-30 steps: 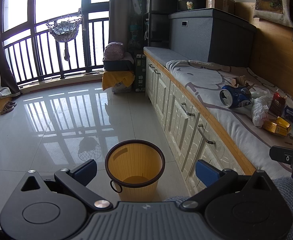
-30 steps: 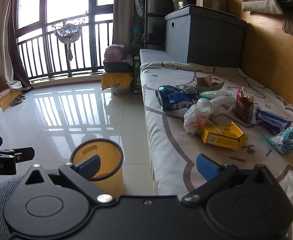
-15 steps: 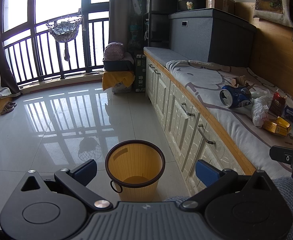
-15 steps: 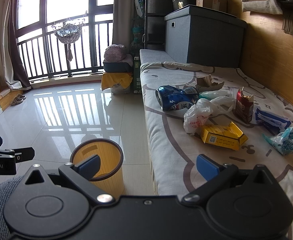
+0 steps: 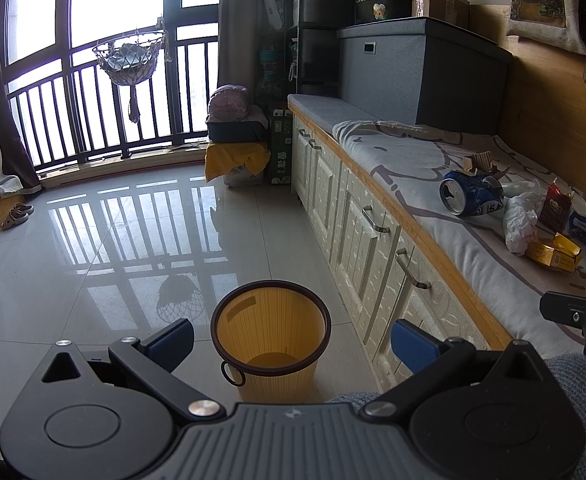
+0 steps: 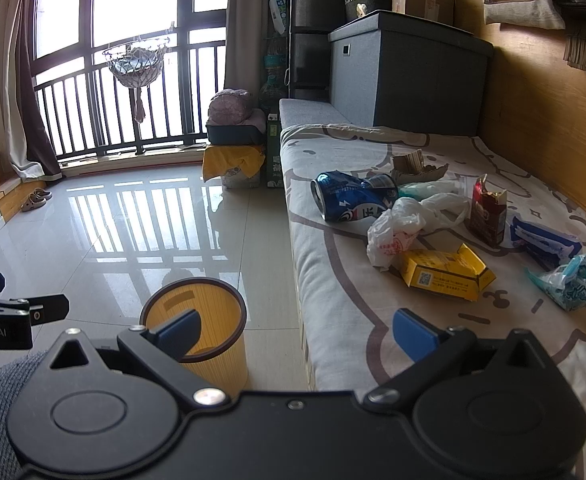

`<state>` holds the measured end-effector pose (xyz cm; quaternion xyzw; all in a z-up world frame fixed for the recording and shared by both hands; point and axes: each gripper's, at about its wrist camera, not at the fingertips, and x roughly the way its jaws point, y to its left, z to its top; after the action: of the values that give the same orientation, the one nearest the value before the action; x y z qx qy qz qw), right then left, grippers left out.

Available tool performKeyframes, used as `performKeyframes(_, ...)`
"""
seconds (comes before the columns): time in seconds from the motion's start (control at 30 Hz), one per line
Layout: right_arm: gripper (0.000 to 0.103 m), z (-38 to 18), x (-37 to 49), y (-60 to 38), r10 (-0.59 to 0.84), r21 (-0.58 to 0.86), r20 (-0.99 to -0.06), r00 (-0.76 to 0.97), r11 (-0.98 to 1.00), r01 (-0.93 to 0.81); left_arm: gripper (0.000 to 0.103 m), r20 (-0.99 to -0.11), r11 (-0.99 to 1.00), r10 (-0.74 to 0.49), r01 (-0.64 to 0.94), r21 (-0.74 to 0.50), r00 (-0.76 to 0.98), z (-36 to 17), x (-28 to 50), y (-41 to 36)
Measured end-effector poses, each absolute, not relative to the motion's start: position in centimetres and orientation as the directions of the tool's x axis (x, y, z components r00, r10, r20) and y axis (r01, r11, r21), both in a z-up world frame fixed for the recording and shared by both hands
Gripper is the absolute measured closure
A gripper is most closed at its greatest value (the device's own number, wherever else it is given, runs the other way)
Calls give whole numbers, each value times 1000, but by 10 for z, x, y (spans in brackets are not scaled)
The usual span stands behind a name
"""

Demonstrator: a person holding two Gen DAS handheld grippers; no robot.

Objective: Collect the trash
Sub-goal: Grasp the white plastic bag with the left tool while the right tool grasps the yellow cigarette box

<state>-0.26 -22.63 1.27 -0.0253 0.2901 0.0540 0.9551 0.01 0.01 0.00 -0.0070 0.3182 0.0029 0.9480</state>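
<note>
Both our claws spread apart and empty above a yellow bin and a littered bed.

Our left claw (image 5: 291, 338) hangs over the yellow bin (image 5: 271, 344) on the tiled floor (image 5: 113, 240). Our right claw (image 6: 297, 330) faces the bed (image 6: 333, 280): blue can (image 6: 353, 200), white bag (image 6: 397, 228), yellow box (image 6: 445, 272), red pack (image 6: 487, 216), nothing between.

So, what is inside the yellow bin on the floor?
The yellow bin looks empty: only its ribbed inner wall and bare bottom show from the left wrist. The near part of the bottom is hidden by its rim.

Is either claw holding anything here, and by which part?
Nothing is held. The left claw and right claw are both open and empty.
</note>
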Motion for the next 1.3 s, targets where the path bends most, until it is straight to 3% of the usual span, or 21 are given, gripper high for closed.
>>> performKeyframes(0.27,0,16,-7,-225,83,-37,-541,837,992,-122,0,-579,1000,-2,-7,-13,815,7,-4,3)
performKeyframes(0.77,0,42,-2,-263,53,27,-473,880,999,-46,0,-394,995,-92,98,-5,915,56,8,-20)
performKeyframes(0.97,0,46,16,-299,37,56,-464,885,998,-12,0,-407,984,-175,167,-56,896,71,36,-35)
performKeyframes(1.3,0,31,50,-370,-3,85,-491,871,995,51,0,-433,958,-271,284,-36,860,71,94,-91)
